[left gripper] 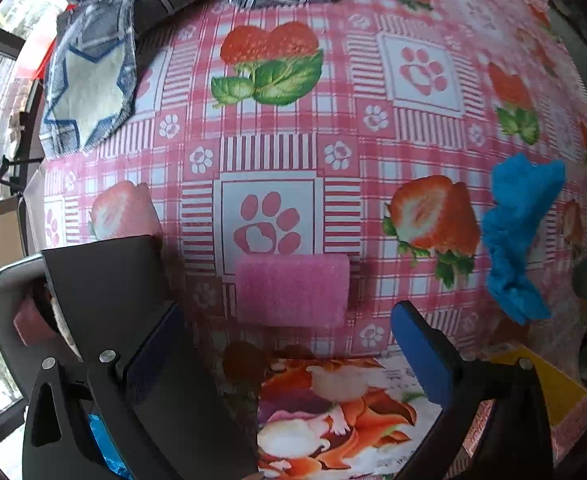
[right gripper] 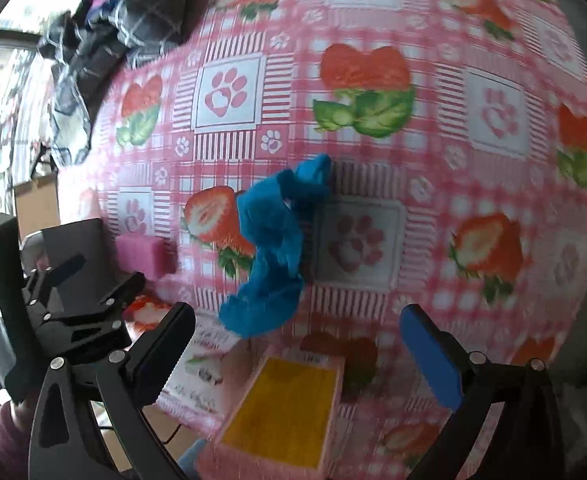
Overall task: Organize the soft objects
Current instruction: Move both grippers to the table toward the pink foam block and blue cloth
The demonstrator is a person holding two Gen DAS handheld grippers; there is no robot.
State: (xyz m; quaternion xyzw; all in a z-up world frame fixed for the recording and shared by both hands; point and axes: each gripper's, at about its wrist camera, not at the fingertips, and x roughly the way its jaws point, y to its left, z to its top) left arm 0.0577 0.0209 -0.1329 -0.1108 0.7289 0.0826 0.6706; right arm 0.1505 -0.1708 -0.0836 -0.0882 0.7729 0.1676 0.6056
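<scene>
Both grippers spread wide, empty: left gripper (left gripper: 289, 344) hovers over the pink rectangular foam sponge (left gripper: 292, 290), right gripper (right gripper: 297, 344) over the crumpled blue fuzzy cloth (right gripper: 277, 248). Both lie on the pink strawberry-print tablecloth (right gripper: 433, 160); yellow-lined pink box (right gripper: 289, 412) near edge looks empty.

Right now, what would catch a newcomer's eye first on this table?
The loud pink strawberry-and-paw tablecloth fills both views. On it lie a crumpled bright blue cloth mid-table and a pink sponge straight ahead of the open left hand-held gripper.
</scene>
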